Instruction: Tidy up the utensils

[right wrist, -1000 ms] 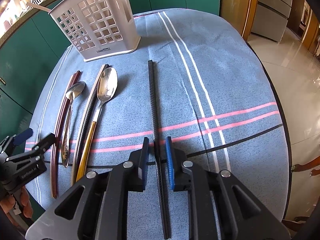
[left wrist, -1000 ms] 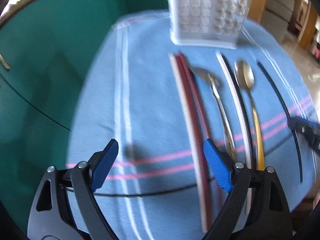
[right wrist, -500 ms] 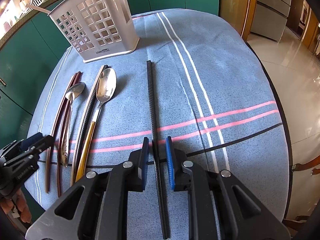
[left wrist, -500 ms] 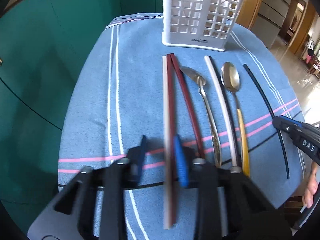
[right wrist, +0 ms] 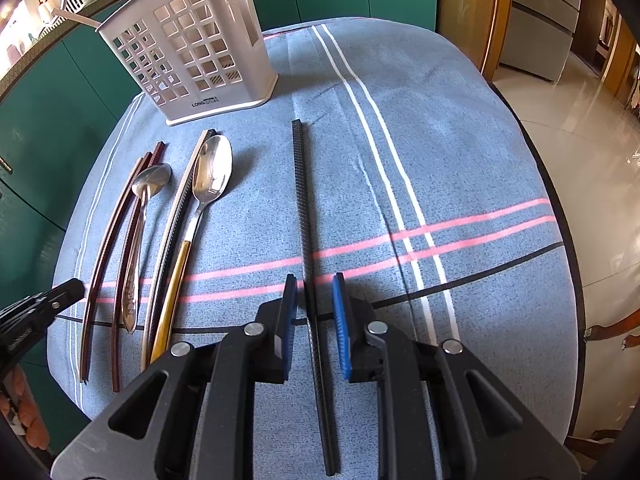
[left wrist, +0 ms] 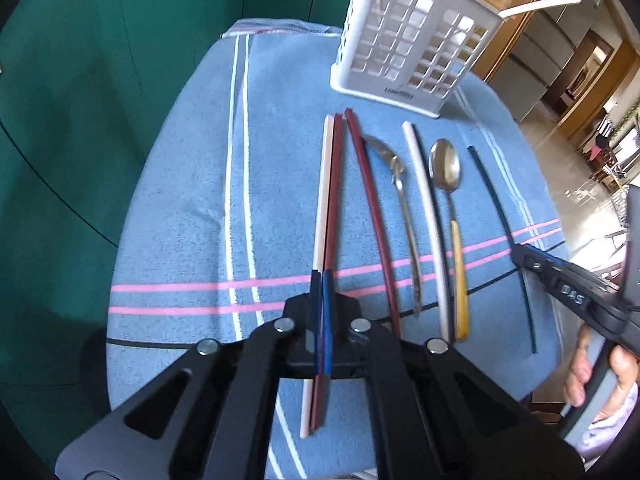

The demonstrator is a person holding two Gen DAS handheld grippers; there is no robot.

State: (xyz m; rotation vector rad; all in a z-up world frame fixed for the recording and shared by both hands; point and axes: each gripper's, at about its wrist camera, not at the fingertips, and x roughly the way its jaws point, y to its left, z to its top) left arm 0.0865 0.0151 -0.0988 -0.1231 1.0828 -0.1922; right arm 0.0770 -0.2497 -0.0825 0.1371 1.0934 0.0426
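A round table (right wrist: pixel 460 152) under a blue striped cloth carries the work. At its far side stands a white slotted holder (right wrist: pixel 192 52), upright and open-topped, presumably the destination for the utensils, which lie in a row in front of it with handles toward the person, an easy layout for lengthwise pickup. The left gripper (left wrist: pixel 322 320) has its jaws fully closed on 1 dark red chopstick (left wrist: pixel 334 200), gripped near its near end so the tip points at the holder. The right gripper (right wrist: pixel 314 320) straddles the black chopstick (right wrist: pixel 299 184); its jaws stand narrowly apart, pads not pressing. A gold-handled spoon (right wrist: pixel 200 208) and a silver spoon (right wrist: pixel 140 216) remain on the cloth.
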